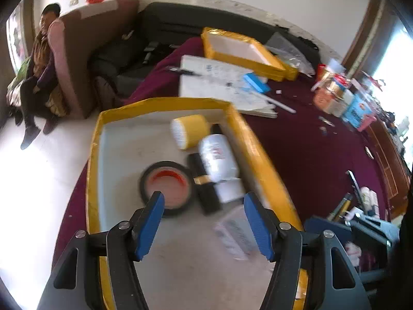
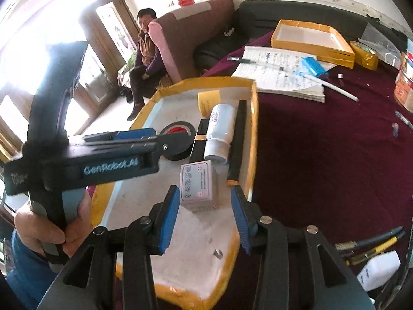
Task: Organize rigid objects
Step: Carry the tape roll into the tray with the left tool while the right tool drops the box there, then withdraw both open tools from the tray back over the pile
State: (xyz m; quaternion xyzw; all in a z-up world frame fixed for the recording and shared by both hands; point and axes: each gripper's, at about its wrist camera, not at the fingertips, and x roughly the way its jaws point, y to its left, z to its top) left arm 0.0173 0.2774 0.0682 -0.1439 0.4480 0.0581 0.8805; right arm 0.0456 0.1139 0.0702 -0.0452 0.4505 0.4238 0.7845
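Now the right hand-held gripper point(image 2: 205, 215) is let go, its pads apart around a small box point(image 2: 198, 186) but not touching. The box stands in the near part of the yellow tray point(image 2: 254, 129). The left hand-held gripper point(image 1: 204, 223) is spread wide, holding nothing.

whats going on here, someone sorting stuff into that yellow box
Yes. A person with a handheld gripper in each hand is sorting small items into a yellow-edged tray on a maroon-covered table. In it lie a black tape roll, a yellow roll, a white bottle and a black tube. The right gripper is open around a small white box standing in the tray, pads clear of it. The left gripper is open and empty above the tray.
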